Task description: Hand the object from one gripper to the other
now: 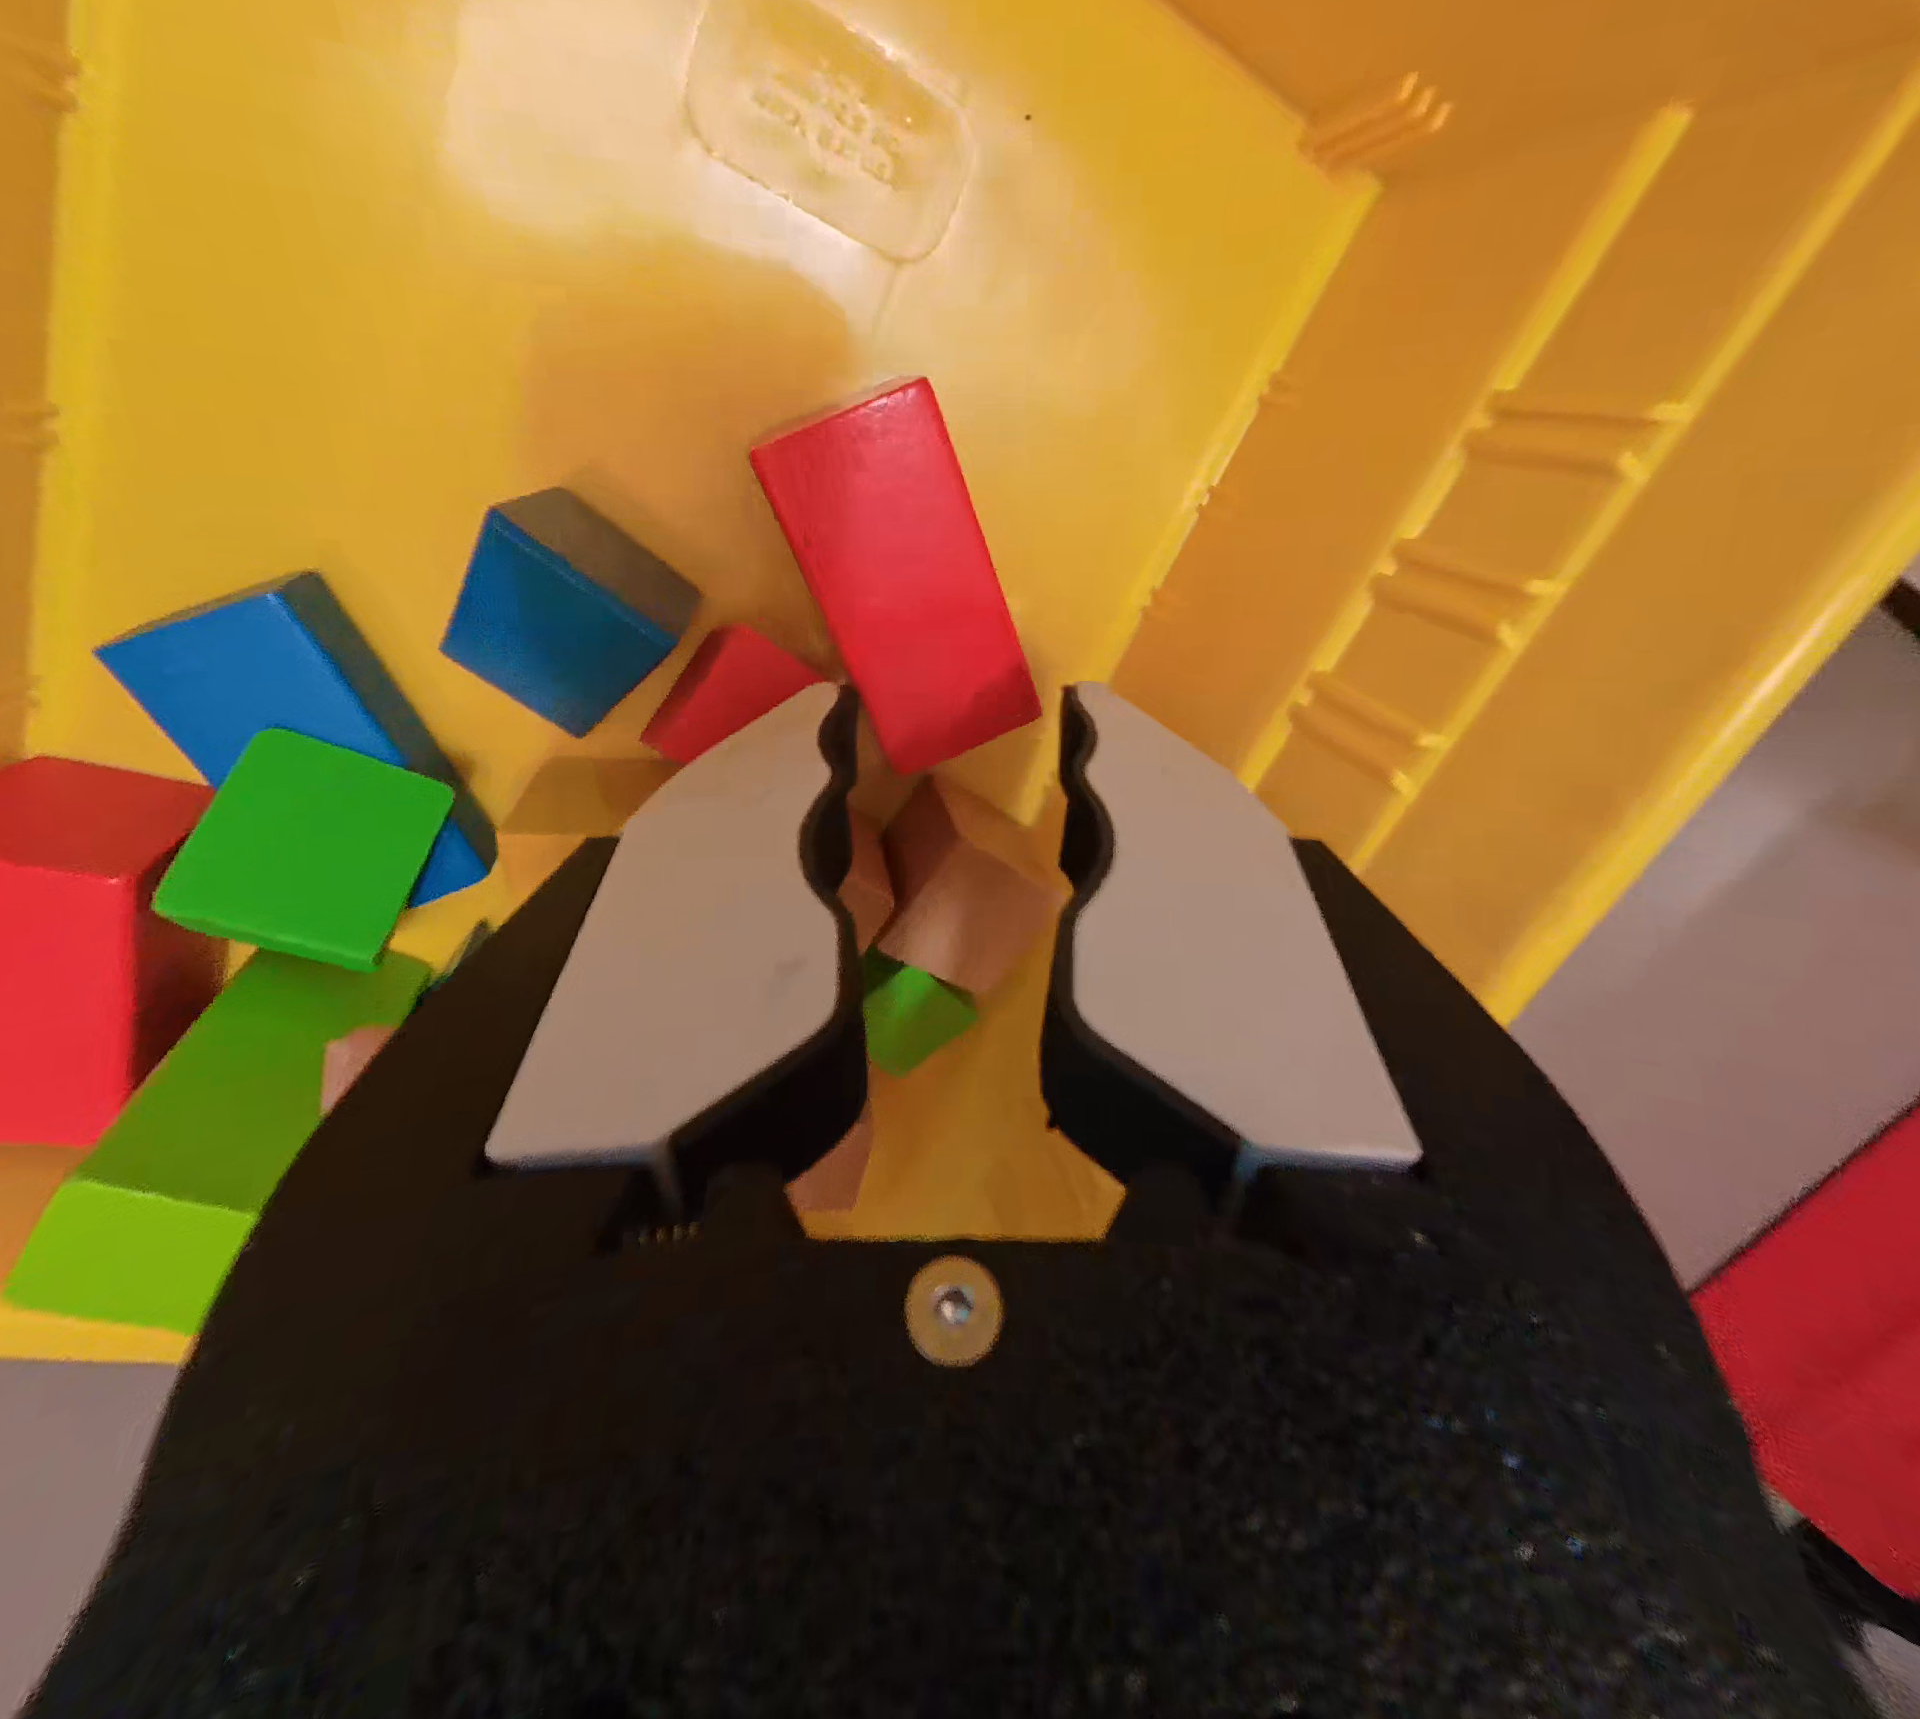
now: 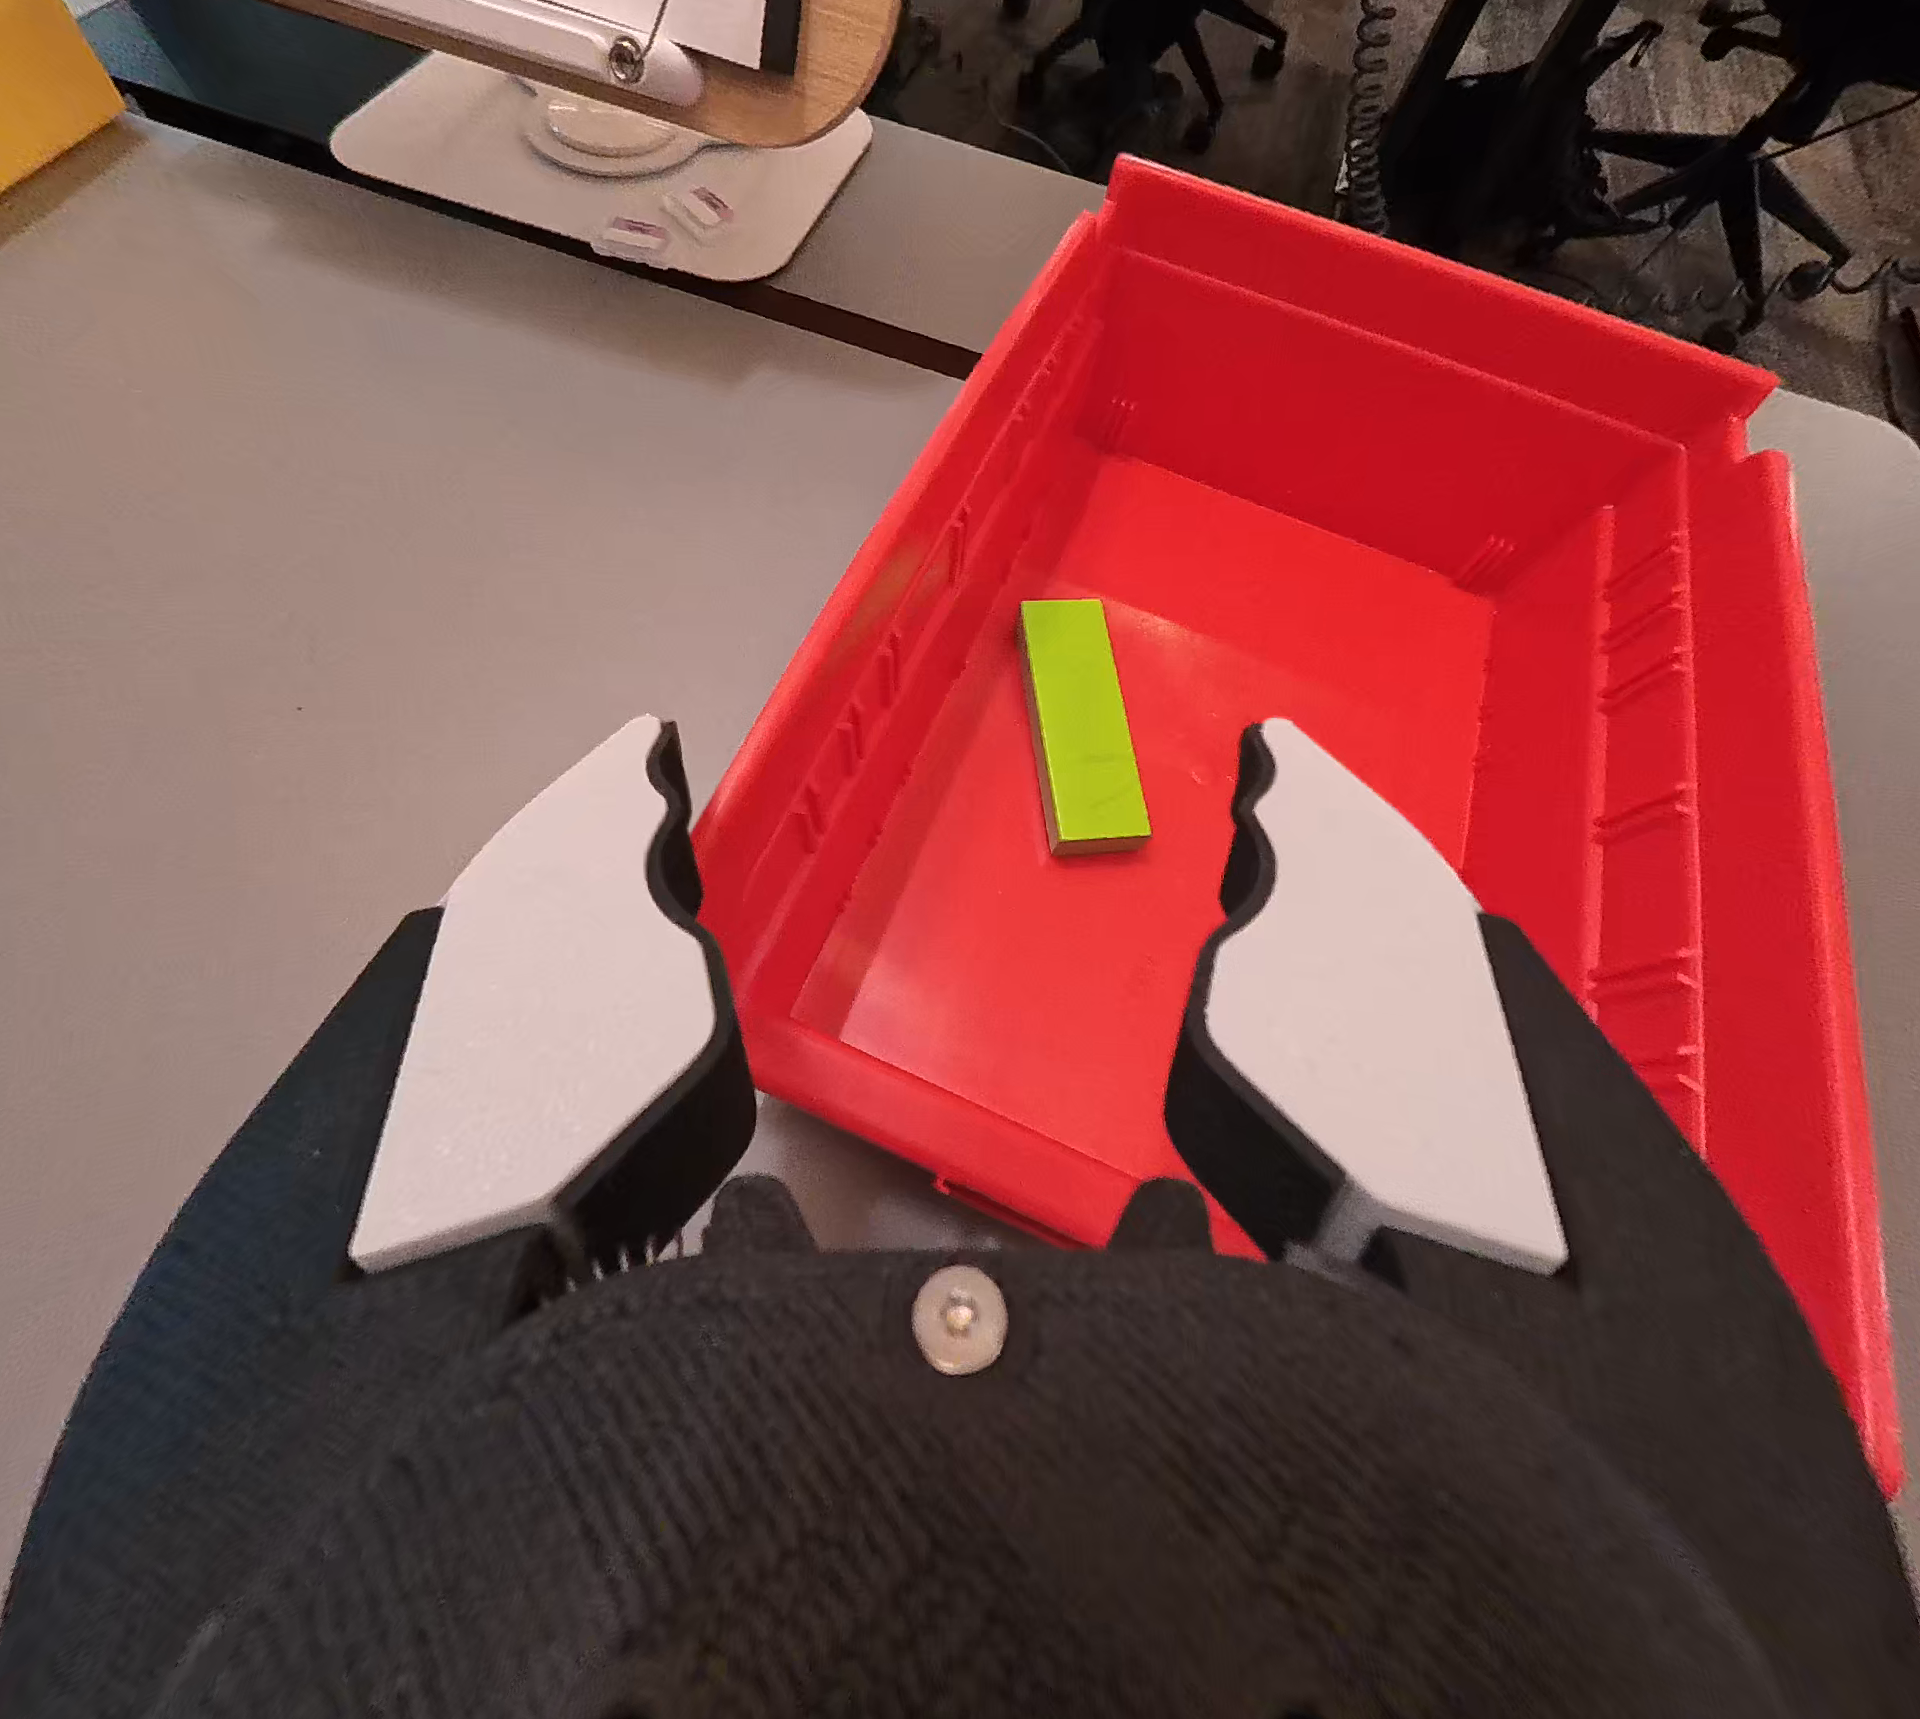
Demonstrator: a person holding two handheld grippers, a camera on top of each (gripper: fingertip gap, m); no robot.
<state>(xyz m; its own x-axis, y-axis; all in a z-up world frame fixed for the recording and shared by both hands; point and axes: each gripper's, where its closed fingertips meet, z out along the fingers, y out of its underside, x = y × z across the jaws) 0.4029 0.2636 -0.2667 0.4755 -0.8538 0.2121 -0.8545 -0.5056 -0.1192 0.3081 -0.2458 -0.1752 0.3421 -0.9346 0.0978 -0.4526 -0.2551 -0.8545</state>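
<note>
Left wrist view: left tool (image 1: 956,713) partly open inside yellow plastic bin (image 1: 644,235), gripping nothing; long red wooden block (image 1: 894,568) just ahead of its tips, untouched.

Right wrist view: right tool (image 2: 956,755) wide open, bare, above red plastic bin (image 2: 1351,381) on grey counter (image 2: 364,526); flat lime-green rectangular block (image 2: 1086,724) lying inside.

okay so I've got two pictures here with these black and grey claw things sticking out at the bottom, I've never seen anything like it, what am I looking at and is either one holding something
Those are hand-held tongs, one per hand, each carrying a camera that looks along its two fingers.

Left view: the left tongs reach into a yellow bin of coloured wooden blocks. A red block lies just ahead of the tips, but the jaws stand apart and grip nothing.

Right view: the right tongs hang wide open and empty over a red bin on a grey table. One flat green block lies in that bin.
</note>
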